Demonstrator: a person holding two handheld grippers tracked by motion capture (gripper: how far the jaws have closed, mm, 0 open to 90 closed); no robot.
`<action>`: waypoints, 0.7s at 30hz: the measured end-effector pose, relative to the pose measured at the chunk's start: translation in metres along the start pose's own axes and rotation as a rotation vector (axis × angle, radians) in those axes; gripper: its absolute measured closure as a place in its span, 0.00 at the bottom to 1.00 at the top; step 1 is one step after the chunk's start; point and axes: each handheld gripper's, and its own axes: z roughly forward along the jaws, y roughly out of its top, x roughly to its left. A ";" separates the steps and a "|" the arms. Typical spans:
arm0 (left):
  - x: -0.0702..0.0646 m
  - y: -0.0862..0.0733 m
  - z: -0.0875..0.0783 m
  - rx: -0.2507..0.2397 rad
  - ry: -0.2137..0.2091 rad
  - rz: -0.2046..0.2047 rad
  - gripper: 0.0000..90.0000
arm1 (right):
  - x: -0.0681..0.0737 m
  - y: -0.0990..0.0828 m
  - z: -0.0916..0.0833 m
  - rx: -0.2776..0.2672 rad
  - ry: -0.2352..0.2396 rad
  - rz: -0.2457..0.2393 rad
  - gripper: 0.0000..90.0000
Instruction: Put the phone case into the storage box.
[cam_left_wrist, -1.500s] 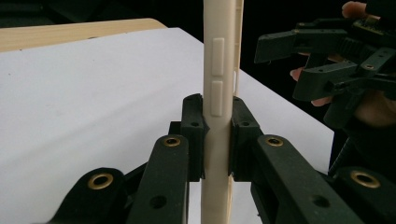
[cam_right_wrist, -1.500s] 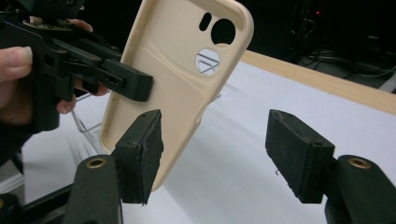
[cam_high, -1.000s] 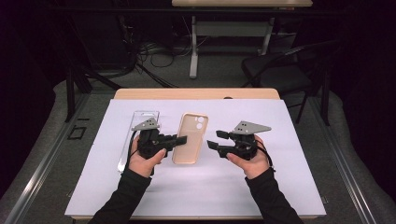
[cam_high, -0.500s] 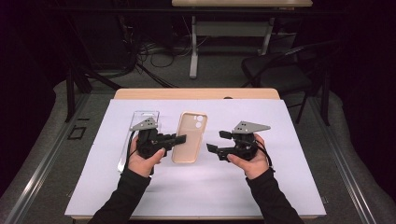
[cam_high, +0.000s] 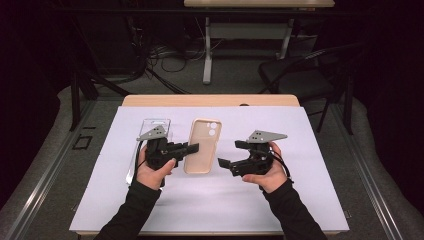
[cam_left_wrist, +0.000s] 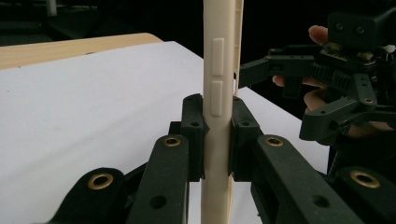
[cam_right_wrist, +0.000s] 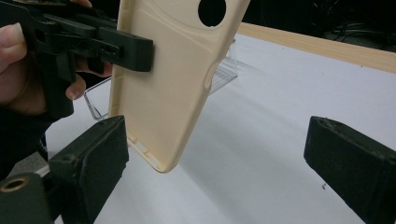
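A: Where's the case (cam_high: 202, 145)?
B: Lifted off the sheet (cam_high: 220, 200), its edge pinched tight in the left gripper (cam_left_wrist: 217, 140).
A: And the right gripper (cam_right_wrist: 215, 154)?
B: Wide open, holding nothing, just beside it.

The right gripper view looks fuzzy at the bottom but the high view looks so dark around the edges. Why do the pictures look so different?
In the right gripper view the near black pads blur, too close to the lens, while the beige phone case stays sharper. In the high view, light falls on the white table cover; the room behind is dim. In the left gripper view the left claw is fairly crisp.
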 end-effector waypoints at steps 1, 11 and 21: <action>0.000 0.000 0.000 -0.002 -0.001 0.000 0.90 | 0.000 0.000 0.000 0.001 0.005 0.000 0.07; -0.001 -0.001 0.001 -0.012 -0.023 -0.003 0.90 | 0.002 -0.001 0.004 0.035 0.003 -0.033 0.14; -0.004 -0.002 0.004 -0.022 -0.041 0.002 0.90 | 0.008 -0.006 0.013 0.055 0.022 -0.048 0.26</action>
